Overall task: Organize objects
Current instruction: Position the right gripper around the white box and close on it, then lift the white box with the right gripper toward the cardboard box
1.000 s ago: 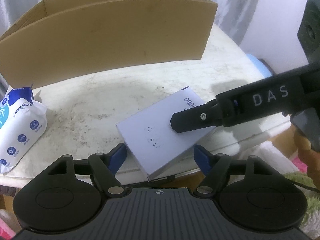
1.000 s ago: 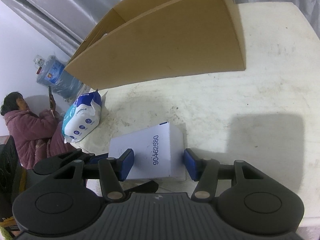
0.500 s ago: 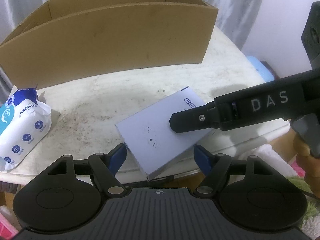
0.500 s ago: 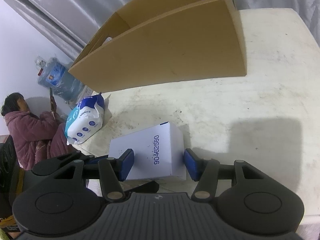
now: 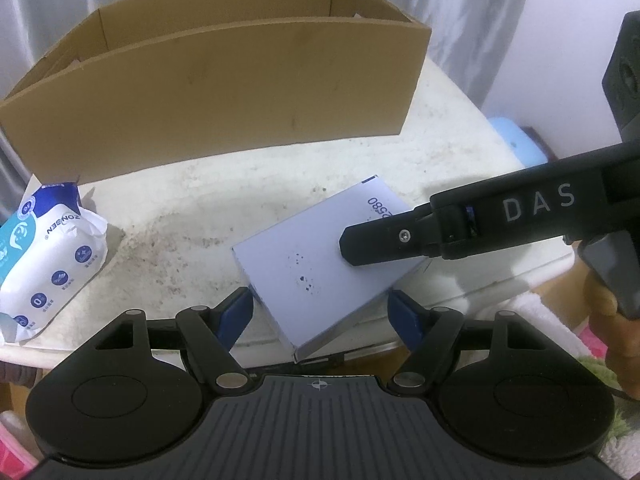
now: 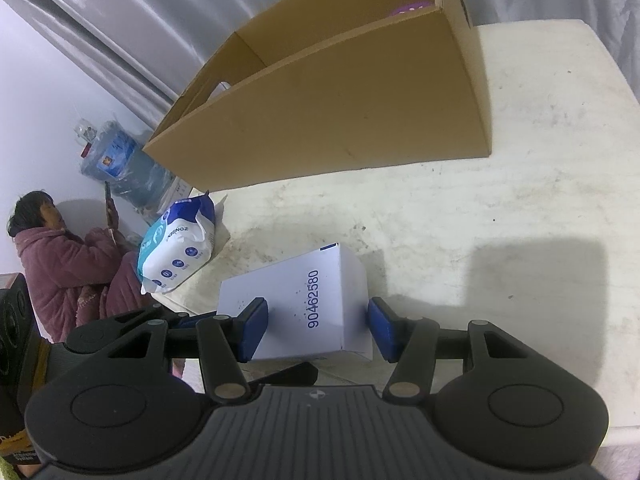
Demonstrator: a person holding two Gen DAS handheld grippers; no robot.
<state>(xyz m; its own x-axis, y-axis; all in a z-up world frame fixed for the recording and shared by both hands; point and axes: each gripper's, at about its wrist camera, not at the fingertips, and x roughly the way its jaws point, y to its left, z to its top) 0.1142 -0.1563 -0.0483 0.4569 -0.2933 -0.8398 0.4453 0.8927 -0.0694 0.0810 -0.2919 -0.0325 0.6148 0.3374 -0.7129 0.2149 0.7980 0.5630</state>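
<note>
A flat white box [image 5: 304,256] printed 90462580 hangs over the near edge of the table [image 5: 200,200], turned at an angle. My left gripper [image 5: 320,314] is shut across its near corner, one blue pad on each side edge. From the right, a finger [image 5: 380,240] of the right gripper lies over the box top. In the right wrist view the box [image 6: 304,300] sits between the pads of my right gripper [image 6: 316,328]. That gripper is shut on the box, its right pad against the side face. An open cardboard carton [image 5: 216,96] stands behind.
A blue-and-white wipes pack [image 5: 52,264] lies at the table's left edge, also the wipes pack [image 6: 180,252]. Something purple [image 6: 412,8] sits inside the carton [image 6: 340,120]. A seated person in a pink coat [image 6: 68,264] and a water jug [image 6: 116,160] are beyond the table.
The white box stays fixed between both grippers. The carton and wipes pack have slid a little lower in both views, and more of the carton's inside shows.
</note>
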